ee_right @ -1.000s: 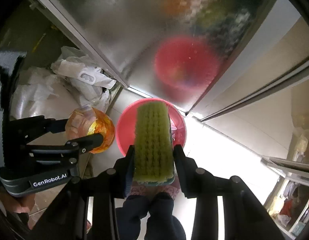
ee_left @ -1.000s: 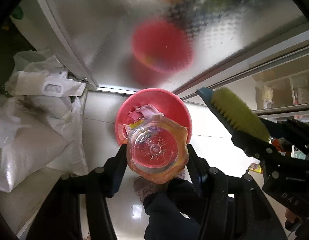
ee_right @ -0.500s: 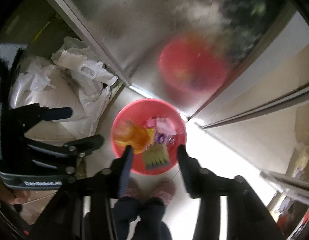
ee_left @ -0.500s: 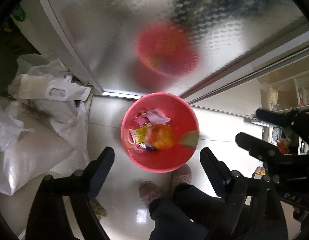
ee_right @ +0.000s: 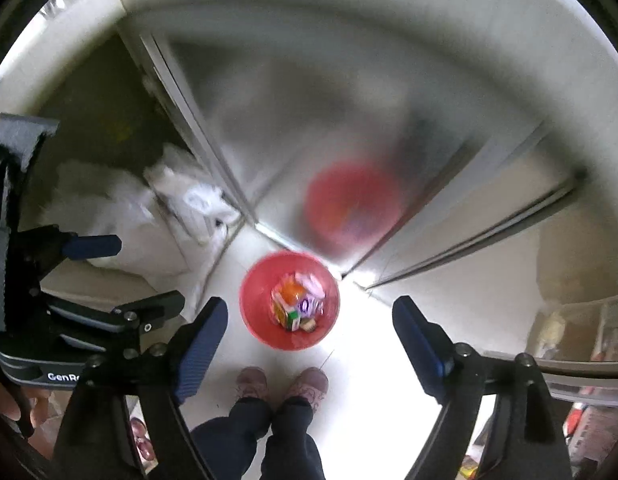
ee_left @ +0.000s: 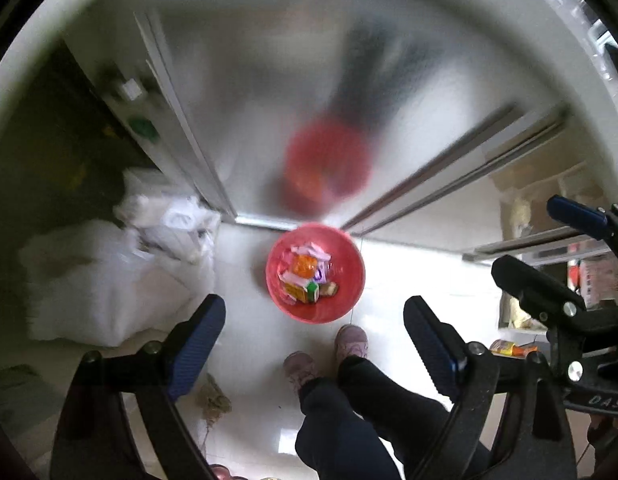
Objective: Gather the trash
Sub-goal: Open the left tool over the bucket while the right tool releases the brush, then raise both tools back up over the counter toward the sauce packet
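A red bin [ee_left: 337,309] [ee_right: 255,304] stands on the pale floor far below both grippers. Inside it lie an orange bottle [ee_left: 303,266] [ee_right: 291,292], a small green item [ee_left: 312,290] and several wrappers. My left gripper [ee_left: 313,307] hangs high over the bin with its jaws opening and nothing between its blue pads. My right gripper [ee_right: 309,305] is just as high, its jaws also opening and empty. Each gripper shows in the other's view: the right gripper [ee_left: 545,246] at the right edge, the left gripper [ee_right: 127,276] at the left edge.
White sacks [ee_left: 101,280] are piled left of the bin. A frosted metal door [ee_left: 269,100] behind it reflects the bin. A person's shoes [ee_left: 351,340] stand just in front of the bin. Shelves [ee_left: 549,200] and a floor wrapper [ee_left: 509,347] are on the right.
The left gripper let go of the orange bottle and the right gripper let go of the yellow-green brush; both dropped into the bin. Both grippers opened wide and rose well above it.
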`<action>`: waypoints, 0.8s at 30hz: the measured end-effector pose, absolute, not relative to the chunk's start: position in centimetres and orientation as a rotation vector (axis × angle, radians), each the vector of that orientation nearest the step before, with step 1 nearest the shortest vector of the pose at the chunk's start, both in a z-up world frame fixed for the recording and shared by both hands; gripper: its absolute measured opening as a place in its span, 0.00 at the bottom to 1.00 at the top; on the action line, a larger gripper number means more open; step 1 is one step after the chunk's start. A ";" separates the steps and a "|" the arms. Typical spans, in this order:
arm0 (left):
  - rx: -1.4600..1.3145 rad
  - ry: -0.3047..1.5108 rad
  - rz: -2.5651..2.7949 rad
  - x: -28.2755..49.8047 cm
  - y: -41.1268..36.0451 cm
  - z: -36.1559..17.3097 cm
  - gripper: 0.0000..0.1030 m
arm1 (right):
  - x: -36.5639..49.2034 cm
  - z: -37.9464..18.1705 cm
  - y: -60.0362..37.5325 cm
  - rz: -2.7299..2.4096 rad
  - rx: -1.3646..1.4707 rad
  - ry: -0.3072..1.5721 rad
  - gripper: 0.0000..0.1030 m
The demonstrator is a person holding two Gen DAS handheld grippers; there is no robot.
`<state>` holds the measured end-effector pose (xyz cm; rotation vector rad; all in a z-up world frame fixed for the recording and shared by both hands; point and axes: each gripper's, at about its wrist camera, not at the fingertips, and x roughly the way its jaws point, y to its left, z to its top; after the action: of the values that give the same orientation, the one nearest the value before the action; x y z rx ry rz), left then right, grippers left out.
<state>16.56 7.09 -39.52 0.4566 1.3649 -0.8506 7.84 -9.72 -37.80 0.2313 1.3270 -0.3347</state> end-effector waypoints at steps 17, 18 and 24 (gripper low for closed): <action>0.394 1.036 -0.788 21.8 9.3 -15.2 0.87 | 9.7 -14.0 -8.3 -0.446 0.177 0.993 0.97; 0.387 1.015 -0.774 22.0 9.3 -14.5 0.87 | 9.8 -13.4 -8.4 -0.450 0.171 0.980 0.97; 0.356 0.961 -0.765 24.1 9.0 -11.7 0.87 | 11.2 -10.7 -8.9 -0.473 0.160 0.913 0.99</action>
<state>24.06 9.00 -11.73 0.3565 0.9610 -0.7651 11.18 -8.94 -10.73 0.1604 0.9133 -0.4727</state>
